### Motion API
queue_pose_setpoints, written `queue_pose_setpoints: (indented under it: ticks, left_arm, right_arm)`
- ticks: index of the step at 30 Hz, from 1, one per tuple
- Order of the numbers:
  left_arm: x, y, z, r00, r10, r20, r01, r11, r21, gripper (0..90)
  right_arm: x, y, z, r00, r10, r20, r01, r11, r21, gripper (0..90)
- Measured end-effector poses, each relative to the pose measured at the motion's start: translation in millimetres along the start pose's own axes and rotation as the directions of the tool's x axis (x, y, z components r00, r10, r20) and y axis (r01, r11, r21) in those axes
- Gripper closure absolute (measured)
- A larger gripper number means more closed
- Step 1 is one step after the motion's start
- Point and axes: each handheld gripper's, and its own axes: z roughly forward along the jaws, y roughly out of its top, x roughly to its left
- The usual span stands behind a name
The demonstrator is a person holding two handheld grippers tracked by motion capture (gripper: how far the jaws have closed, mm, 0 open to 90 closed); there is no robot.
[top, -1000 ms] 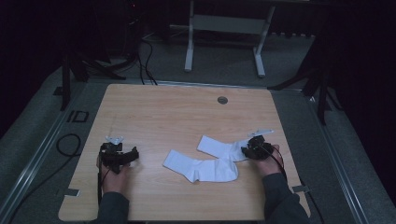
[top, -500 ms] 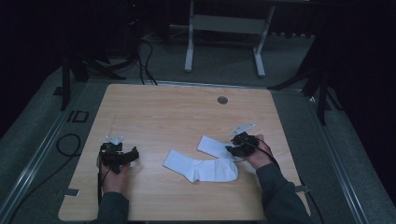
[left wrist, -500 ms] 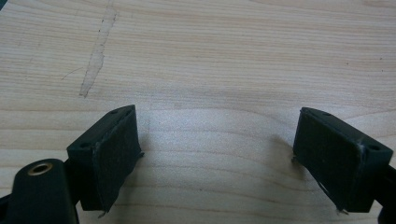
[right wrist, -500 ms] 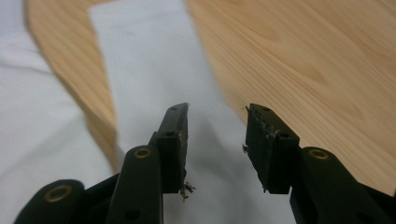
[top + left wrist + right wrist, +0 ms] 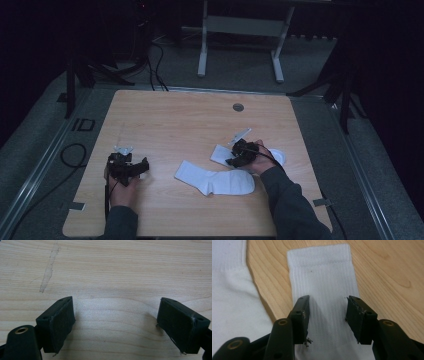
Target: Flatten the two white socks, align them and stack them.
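Two white socks lie on the wooden table (image 5: 170, 125). The longer sock (image 5: 215, 181) rests flat near the front middle. The other sock (image 5: 220, 153) lies behind it, partly under my right hand, its far end (image 5: 278, 156) poking out to the right. My right gripper (image 5: 234, 159) sits on this sock. In the right gripper view its jaws (image 5: 327, 302) stand open astride the ribbed leg (image 5: 322, 270), the cuff ahead of them. The first sock (image 5: 229, 290) shows at the left there. My left gripper (image 5: 140, 167) rests at the front left, open (image 5: 116, 302) over bare wood.
A round grommet (image 5: 238, 107) sits near the table's far edge. A pale scratch (image 5: 48, 267) marks the wood ahead of the left gripper. Beyond the table are a white metal stand (image 5: 240, 30) and cables on the dark floor.
My right gripper has moved left from the table's right side onto the rear sock, toward its cuff. The left gripper has stayed put.
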Motion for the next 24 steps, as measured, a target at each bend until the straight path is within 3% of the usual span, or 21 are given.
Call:
queue_pose_setpoints:
  ticks: [3,6,7,8,11,15,16,19,24]
  left_arm:
    - [-0.4,-0.1,0.0,1.0,-0.001,-0.002,0.001,1.0,-0.001,14.4]
    - [-0.7,-0.2,0.0,1.0,-0.002,-0.001,0.002,1.0,-0.002,14.4]
    - [-0.7,-0.2,0.0,1.0,-0.002,-0.001,0.002,1.0,-0.002,14.4]
    - [-0.7,-0.2,0.0,1.0,-0.002,-0.001,0.002,1.0,-0.002,14.4]
    - [-0.6,-0.2,-0.1,1.0,-0.001,-0.001,0.001,1.0,-0.001,14.4]
    - [-0.6,-0.2,0.0,1.0,-0.001,-0.001,0.001,1.0,-0.002,14.4]
    - [-0.6,-0.1,0.0,1.0,-0.002,-0.001,0.002,1.0,-0.002,14.4]
    - [-0.6,-0.1,-0.1,1.0,-0.001,-0.001,0.001,1.0,-0.001,14.4]
    - [-0.6,-0.2,-0.1,1.0,-0.002,-0.001,0.002,1.0,-0.001,14.4]
  right_arm:
    - [-7.7,-2.5,0.5,0.9994,0.02,-0.027,-0.02,1.0,-0.018,57.9]
    - [-9.2,-2.9,-0.1,0.9986,0.053,-0.008,-0.053,0.998,-0.023,67.4]
    - [-9.2,-2.9,-0.1,0.9986,0.053,-0.008,-0.053,0.998,-0.023,67.4]
    - [-9.7,-3.3,-0.4,0.9985,0.054,0.005,-0.054,0.998,-0.024,75.2]
    - [-9.2,-3.8,-0.6,0.9978,0.061,0.026,-0.06,0.998,-0.026,81.7]
    - [-11.6,-6.0,-0.9,0.9956,0.089,0.028,-0.088,0.995,-0.042,83.7]
    - [-14.7,-7.1,-2.9,0.9929,0.101,0.062,-0.099,0.994,-0.038,84.0]
    - [-17.5,-8.4,-7.1,0.9907,0.116,0.071,-0.113,0.992,-0.049,84.0]
    - [-16.4,-2.3,-34.7,0.9917,0.107,0.072,-0.098,0.989,-0.11,84.0]
